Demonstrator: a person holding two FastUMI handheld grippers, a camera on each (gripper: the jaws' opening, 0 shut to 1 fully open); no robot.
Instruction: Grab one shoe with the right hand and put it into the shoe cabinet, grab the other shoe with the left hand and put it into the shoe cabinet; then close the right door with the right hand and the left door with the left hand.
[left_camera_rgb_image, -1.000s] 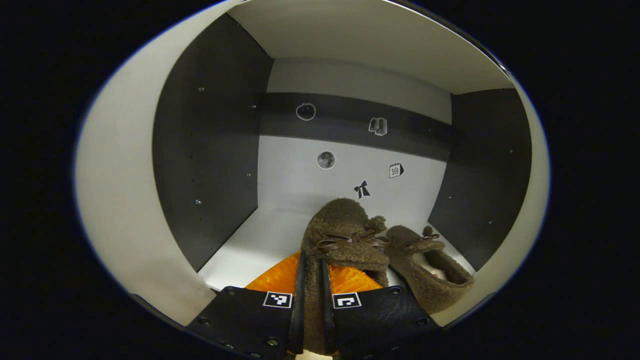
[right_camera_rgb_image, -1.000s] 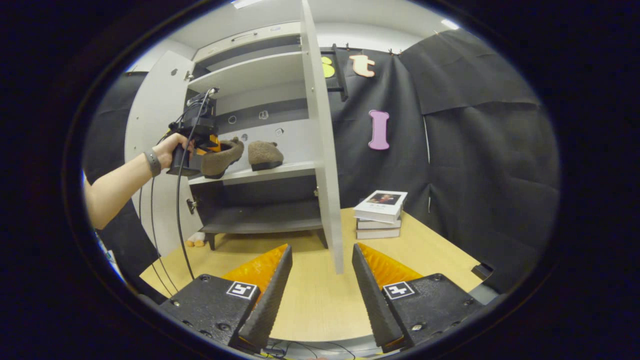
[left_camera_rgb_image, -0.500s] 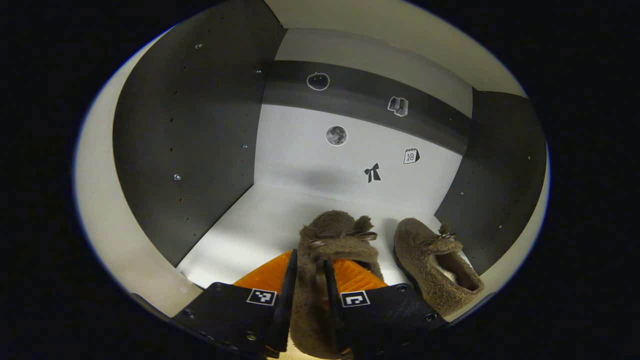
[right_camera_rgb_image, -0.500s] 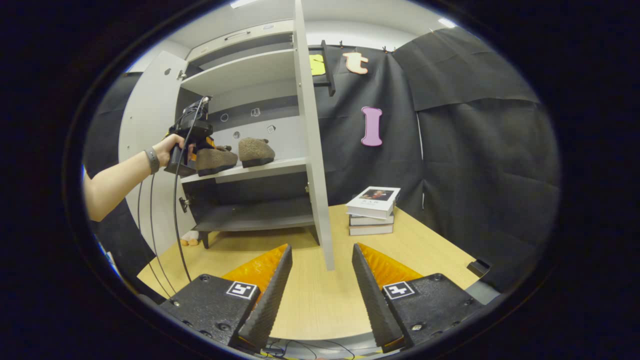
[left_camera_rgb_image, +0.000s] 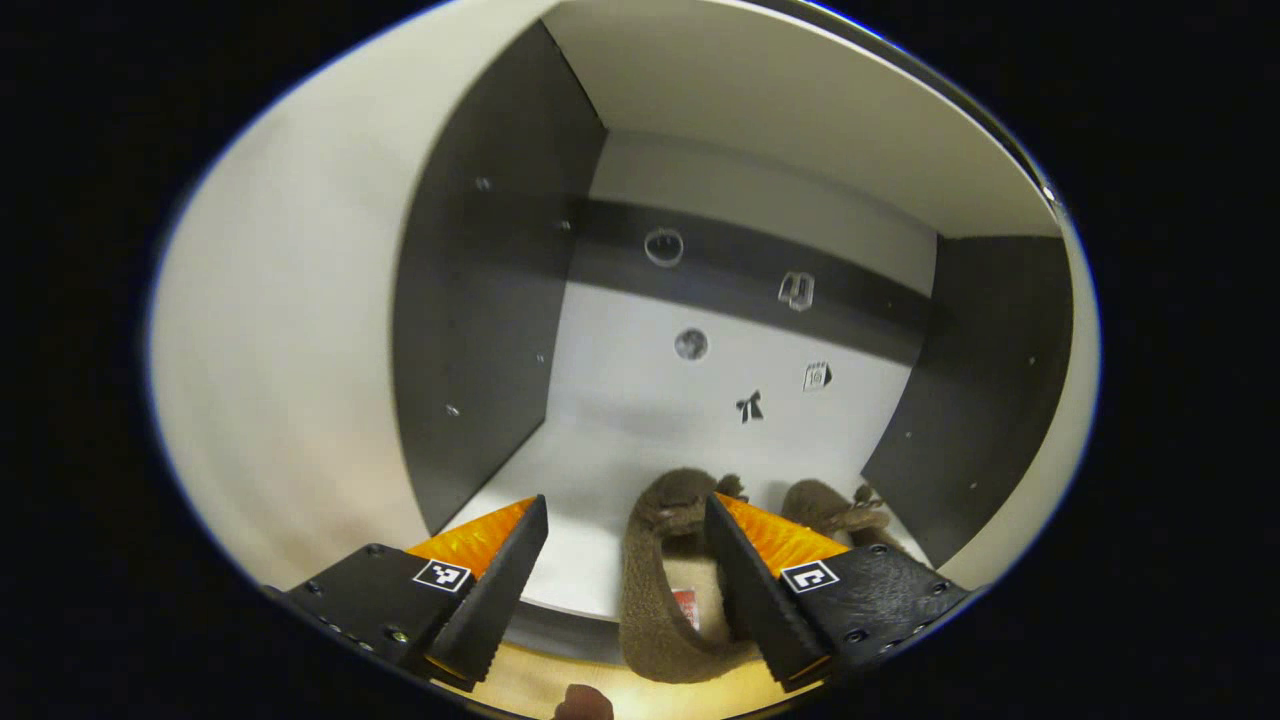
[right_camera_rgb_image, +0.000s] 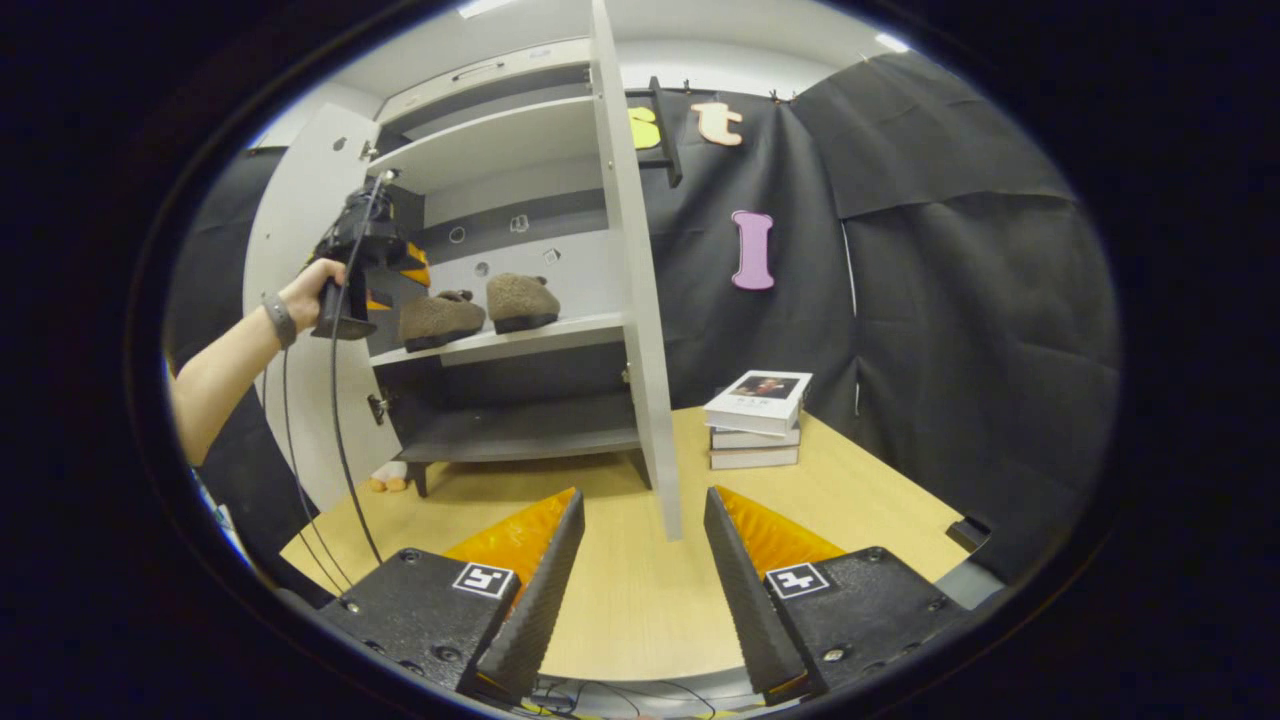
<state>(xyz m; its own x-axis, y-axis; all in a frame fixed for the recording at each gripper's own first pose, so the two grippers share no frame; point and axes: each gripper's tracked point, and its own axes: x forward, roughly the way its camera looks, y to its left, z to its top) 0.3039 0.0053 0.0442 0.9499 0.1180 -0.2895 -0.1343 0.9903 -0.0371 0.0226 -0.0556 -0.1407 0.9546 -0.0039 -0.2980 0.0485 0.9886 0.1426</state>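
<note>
Shoes: two brown fuzzy slip-ons, side by side on the white middle shelf (right_camera_rgb_image: 560, 335) of the white-and-grey shoe cabinet (right_camera_rgb_image: 500, 140). In the right gripper view, left shoe (right_camera_rgb_image: 440, 318) and right shoe (right_camera_rgb_image: 521, 301) sit close together, soles flat on the shelf. In the left gripper view, the nearer shoe (left_camera_rgb_image: 660, 590) lies heel toward the camera, its heel overhanging the shelf's front edge; the second shoe (left_camera_rgb_image: 830, 505) is just beside it, partly hidden behind one finger.

Left gripper (left_camera_rgb_image: 625, 585): fingers spread apart, nothing clamped, the nearer shoe lying in the gap between them. Seen from the right gripper view, that gripper (right_camera_rgb_image: 365, 255) is held by a hand (right_camera_rgb_image: 310, 290) in front of the shelf, just left of the shoes and apart from them.

Right gripper (right_camera_rgb_image: 635, 580): fingers apart, empty, above the light wooden tabletop (right_camera_rgb_image: 860, 500).

Doors: two, both open. Left door (right_camera_rgb_image: 300, 220) swung wide; right door (right_camera_rgb_image: 635, 270) seen edge-on.

Books: three, stacked (right_camera_rgb_image: 755, 420) on the tabletop right of the cabinet.

Stickers: five small ones on the cabinet's back panel (left_camera_rgb_image: 745, 405).
</note>
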